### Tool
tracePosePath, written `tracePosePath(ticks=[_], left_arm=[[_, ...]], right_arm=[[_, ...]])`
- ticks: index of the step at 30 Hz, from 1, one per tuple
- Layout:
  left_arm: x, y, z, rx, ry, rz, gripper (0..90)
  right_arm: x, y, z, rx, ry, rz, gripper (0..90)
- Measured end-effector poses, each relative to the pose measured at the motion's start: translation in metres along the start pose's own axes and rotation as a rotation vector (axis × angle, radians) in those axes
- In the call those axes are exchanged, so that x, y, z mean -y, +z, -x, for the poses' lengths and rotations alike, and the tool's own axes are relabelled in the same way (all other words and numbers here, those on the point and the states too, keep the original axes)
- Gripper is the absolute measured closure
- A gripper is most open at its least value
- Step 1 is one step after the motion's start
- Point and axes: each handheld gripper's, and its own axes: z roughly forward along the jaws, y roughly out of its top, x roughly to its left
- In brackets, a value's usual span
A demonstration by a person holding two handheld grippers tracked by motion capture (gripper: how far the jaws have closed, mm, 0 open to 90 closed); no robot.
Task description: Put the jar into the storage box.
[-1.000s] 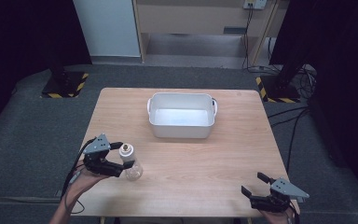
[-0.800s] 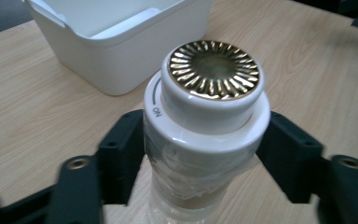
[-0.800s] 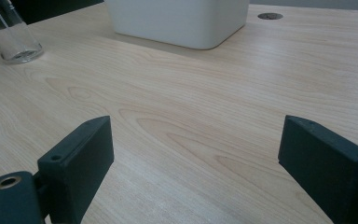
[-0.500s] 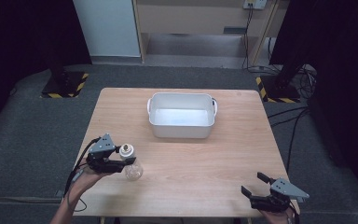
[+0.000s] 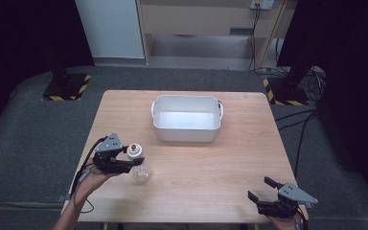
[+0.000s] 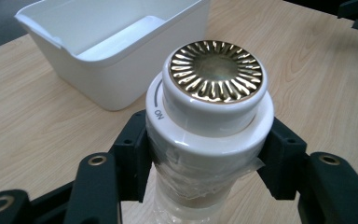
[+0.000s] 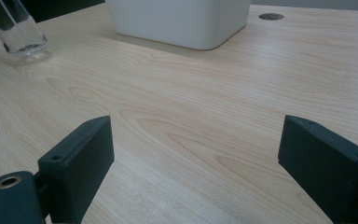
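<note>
A clear glass bottle (image 5: pixel 142 172) with a white cap and gold top (image 6: pixel 216 70) stands on the wooden table (image 5: pixel 220 163) at the near left. My left gripper (image 5: pixel 133 163) is shut on its neck just under the cap, which is marked "ON"; its jaws press from both sides (image 6: pixel 205 161). The bottle's base (image 7: pixel 16 28) rests on the table. My right gripper (image 5: pixel 260 188) hovers open at the near right edge, with only bare wood between its fingers (image 7: pixel 193 154).
A white plastic tub (image 5: pixel 186 98) sits empty at the table's middle back, beyond the bottle (image 6: pixel 121 70) and ahead of the right gripper (image 7: pixel 182 23). Dark floor and black stands surround the table.
My left gripper and the bottle have shifted slightly to the right. The right gripper has stayed put.
</note>
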Motion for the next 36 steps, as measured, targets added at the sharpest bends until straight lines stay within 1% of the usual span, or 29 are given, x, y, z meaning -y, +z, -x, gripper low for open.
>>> tracePosePath(ticks=[2,4,8,11,12,13,14,15,16,18,19,20,22,25,30,33,34,36], left_arm=[[-0.004,0.002,0.000,0.009,-0.004,-0.001,42.6],[-0.007,0.003,0.000,0.011,0.001,0.000,42.6],[-0.020,0.007,0.000,0.022,0.017,0.010,42.7],[-0.029,0.010,0.001,0.025,0.021,0.006,42.6],[-0.029,0.010,0.001,0.025,0.021,0.006,42.7],[-0.034,0.011,0.001,0.026,0.033,0.009,42.6],[-0.038,0.012,0.001,0.028,0.033,0.014,42.7],[-0.038,0.012,0.001,0.028,0.033,0.014,42.7],[-0.044,0.014,0.000,0.034,0.037,0.010,42.6],[-0.051,0.016,0.000,0.035,0.039,0.020,42.6],[-0.051,0.016,0.000,0.035,0.039,0.020,42.6],[-0.056,0.017,0.000,0.042,0.042,0.022,42.7],[-0.062,0.019,-0.002,0.051,0.047,0.034,42.6],[-0.071,0.020,-0.004,0.067,0.037,0.045,42.6],[-0.087,0.024,-0.006,0.065,0.051,0.057,42.7],[-0.097,0.025,-0.007,0.063,0.054,0.052,42.7],[-0.097,0.025,-0.007,0.063,0.054,0.052,42.7],[-0.109,0.028,-0.009,0.062,0.054,0.058,42.7]], right_arm=[[0.000,0.000,0.000,0.000,0.000,0.000,10.6],[0.000,0.000,0.000,-0.001,0.000,-0.001,10.6],[0.000,0.000,0.000,0.000,0.004,0.003,10.6],[0.000,0.000,0.000,0.000,0.004,0.003,10.6],[0.000,0.000,0.000,0.000,0.004,0.003,10.6],[0.000,0.000,0.000,-0.001,0.004,0.003,10.6],[0.000,0.000,0.000,0.000,0.004,0.003,10.6],[0.000,0.000,0.000,0.000,0.004,0.003,10.6],[0.000,0.000,0.001,-0.001,0.005,0.004,10.6],[0.000,0.000,0.001,-0.001,0.004,0.002,10.6],[0.000,0.000,0.001,-0.001,0.004,0.002,10.6],[0.000,0.000,0.001,-0.001,0.004,0.005,10.7],[0.000,0.000,0.001,-0.001,0.004,0.005,10.7],[0.000,0.000,0.001,-0.002,0.006,0.005,10.7],[0.000,0.000,0.001,-0.004,0.006,0.005,10.8],[0.000,0.000,0.001,-0.004,0.007,0.005,10.8],[0.000,0.000,0.001,-0.004,0.006,0.006,10.8],[0.000,0.000,0.001,-0.004,0.005,0.007,10.8]])
